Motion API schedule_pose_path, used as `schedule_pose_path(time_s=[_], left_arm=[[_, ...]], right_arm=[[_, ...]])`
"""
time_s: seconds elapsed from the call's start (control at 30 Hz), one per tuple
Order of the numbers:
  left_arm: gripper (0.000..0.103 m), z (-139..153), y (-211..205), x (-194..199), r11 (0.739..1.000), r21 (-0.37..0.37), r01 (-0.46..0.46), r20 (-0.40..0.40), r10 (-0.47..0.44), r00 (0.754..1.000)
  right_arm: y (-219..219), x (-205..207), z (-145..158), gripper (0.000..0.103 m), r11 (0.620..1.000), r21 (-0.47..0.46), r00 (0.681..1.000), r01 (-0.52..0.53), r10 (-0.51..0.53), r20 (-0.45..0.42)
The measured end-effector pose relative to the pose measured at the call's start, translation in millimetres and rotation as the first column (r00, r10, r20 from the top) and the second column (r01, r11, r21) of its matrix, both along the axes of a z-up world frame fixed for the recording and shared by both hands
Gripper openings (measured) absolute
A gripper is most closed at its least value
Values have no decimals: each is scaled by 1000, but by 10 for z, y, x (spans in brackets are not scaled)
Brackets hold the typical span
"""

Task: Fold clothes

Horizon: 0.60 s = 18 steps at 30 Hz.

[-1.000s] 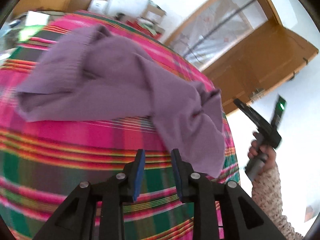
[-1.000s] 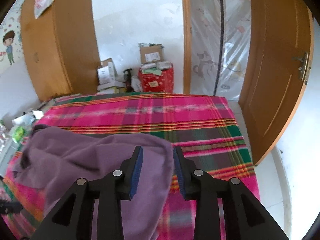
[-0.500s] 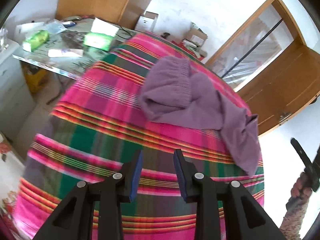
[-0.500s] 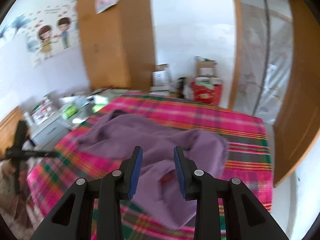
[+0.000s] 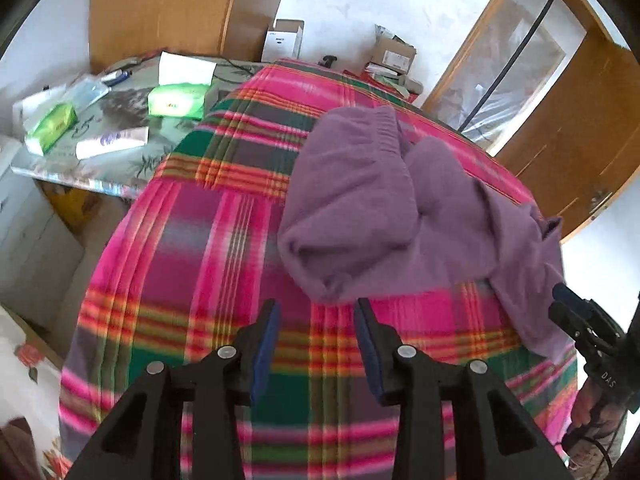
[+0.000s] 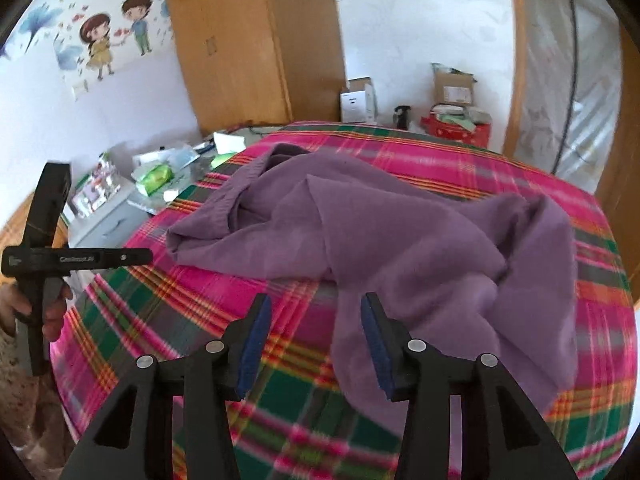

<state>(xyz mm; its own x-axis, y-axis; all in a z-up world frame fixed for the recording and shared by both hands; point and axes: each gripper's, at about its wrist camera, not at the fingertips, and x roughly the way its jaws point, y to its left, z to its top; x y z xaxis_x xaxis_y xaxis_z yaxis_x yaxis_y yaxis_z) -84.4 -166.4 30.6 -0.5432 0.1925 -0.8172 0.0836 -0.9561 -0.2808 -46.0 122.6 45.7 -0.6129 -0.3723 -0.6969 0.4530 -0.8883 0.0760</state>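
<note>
Left wrist view showed the plaid blanket [image 5: 224, 264] covering the bed, and on it the purple sweater [image 5: 372, 204] lay in a loose, rumpled heap toward the far right part, one end trailing to the right edge. No neat fold was visible, so by my reading the folding had hardly begun: the garment had yet to be spread flat, with every fold left to make.

The left gripper [image 5: 316, 340] hung above bare blanket just short of the sweater's near edge, its jaws opening with nothing between them. The right gripper [image 6: 316, 336] was likewise opening and empty, poised over the blanket with the trailing end of the sweater [image 6: 400, 240] just beyond its right finger.

Only the left wrist view showed the cluttered side table [image 5: 116, 128] with its 2 green packets and the ribbed hem of the sweater. Only the right wrist view showed the cartoon wall sticker [image 6: 112, 36], the sweater's open inner fold, and the left gripper's handle held in a hand [image 6: 48, 304].
</note>
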Motion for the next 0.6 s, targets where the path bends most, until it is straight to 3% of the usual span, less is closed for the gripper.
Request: schedule_pose_path(time_s=[0.23, 0.37, 0.53, 0.6], left_arm=[[39, -117, 11, -302, 984, -174, -27, 24, 31, 999], [39, -153, 127, -399, 961, -276, 31, 12, -29, 1000], [39, -147, 251, -463, 944, -315, 98, -17, -109, 994], [39, -148, 294, -482, 937, -327, 124, -24, -139, 990]], right_arm=[[-373, -410, -203, 48, 986, 163, 997, 27, -15, -76], [-477, -621, -303, 48, 972, 226, 994, 58, -35, -107], [-555, -757, -400, 48, 950, 302, 992, 73, -37, -124], [-532, -779, -389, 48, 953, 290, 991, 90, -56, -125]])
